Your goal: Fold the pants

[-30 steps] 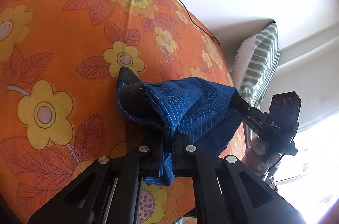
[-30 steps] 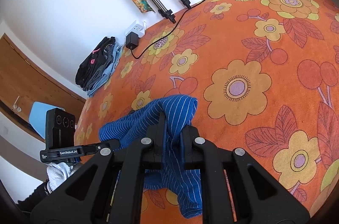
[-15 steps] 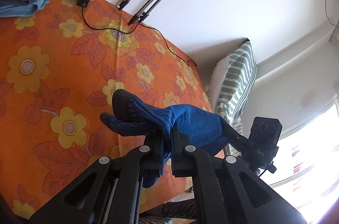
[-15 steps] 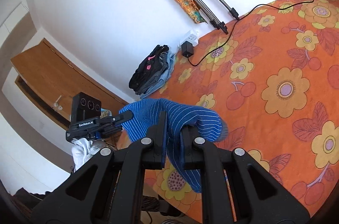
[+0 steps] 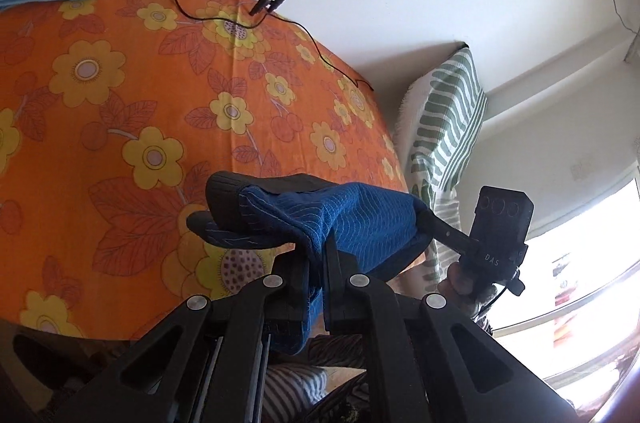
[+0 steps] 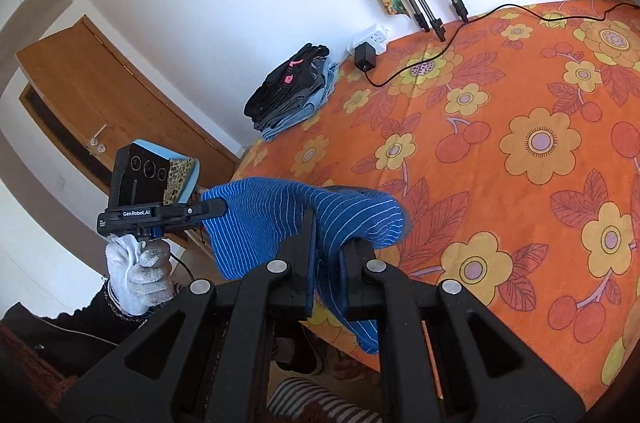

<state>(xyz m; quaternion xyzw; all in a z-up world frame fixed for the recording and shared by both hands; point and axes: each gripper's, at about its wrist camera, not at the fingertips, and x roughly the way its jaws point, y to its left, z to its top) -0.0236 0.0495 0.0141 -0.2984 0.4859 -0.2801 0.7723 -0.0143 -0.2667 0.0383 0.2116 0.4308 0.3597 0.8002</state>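
Above the near edge of the bed [image 5: 120,111], blue pinstriped pants [image 5: 360,219] hang bunched between 2 grippers, clear of the orange floral sheet. Left gripper [image 5: 318,271]: fingers pressed together on a fold of the blue cloth. Right gripper [image 6: 326,255]: same, fingers pinching the cloth, loose tail drooping below. In the right wrist view the left gripper's tips are buried in the fabric, a gloved hand [image 6: 138,271] on its handle.

Step in hand, my read: lifting the pants off the bed to shake or spread them before laying flat. To do it well: keep both pinches tight, pull the 2 grippers apart so the bunch opens, hold them level so the waistband or hem hangs straight, then lower onto open sheet in the middle of the bed. Steer clear of the black cable [image 6: 500,11] and the stack near the wall. Risk: cloth is wadded, so a wrong layer may be caught; cannot tell which part of the pants each gripper has.

Counts: 1 pair of blue pants, 2 grippers, 1 stack of folded clothes [image 6: 292,95] at the far corner, 1 power strip [image 6: 370,37] with 1 black adapter plugged in, 1 striped pillow [image 5: 448,119], 1 wooden door [image 6: 80,91].
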